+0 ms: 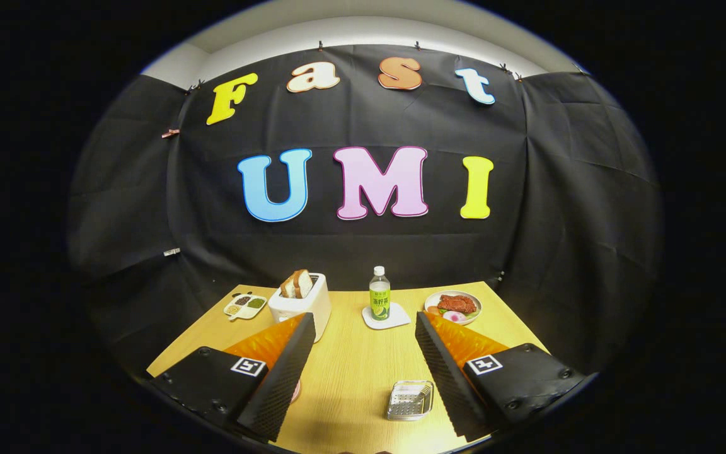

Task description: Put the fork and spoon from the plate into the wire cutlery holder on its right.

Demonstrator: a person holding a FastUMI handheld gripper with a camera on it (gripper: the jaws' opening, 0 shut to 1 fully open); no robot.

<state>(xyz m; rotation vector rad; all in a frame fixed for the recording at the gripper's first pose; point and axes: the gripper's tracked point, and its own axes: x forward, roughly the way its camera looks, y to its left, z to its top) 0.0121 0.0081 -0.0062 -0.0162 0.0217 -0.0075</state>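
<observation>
Tool: my tool [363,353] hangs over the table [350,372] with its fingers [287,372] spread wide and nothing between them; it is released.
Holder: the wire holder [409,400] sits on the table low between the fingers, close against the inner face of the right one. I cannot tell whether anything is in it yet.
Plate: a pale rounded edge [295,392] peeks from behind the left finger; I judge that to be the plate, which fits the holder being on its right.
Fork and spoon: I cannot make them out; if they lie on that plate, the left finger covers them.
Step in hand: I judge it to be the reach for the first utensil, since I grip nothing.
How I do it well: I swing left and tip down until the plate sits between the fingers, pick one handle, line the fingers across it, and close only when both flank it.
Keep clear of: the toaster [300,301] beyond the left finger, the bottle [379,295] on its coaster [387,317], the dish of food [452,306] and the small tray [244,306] at the far side.
</observation>
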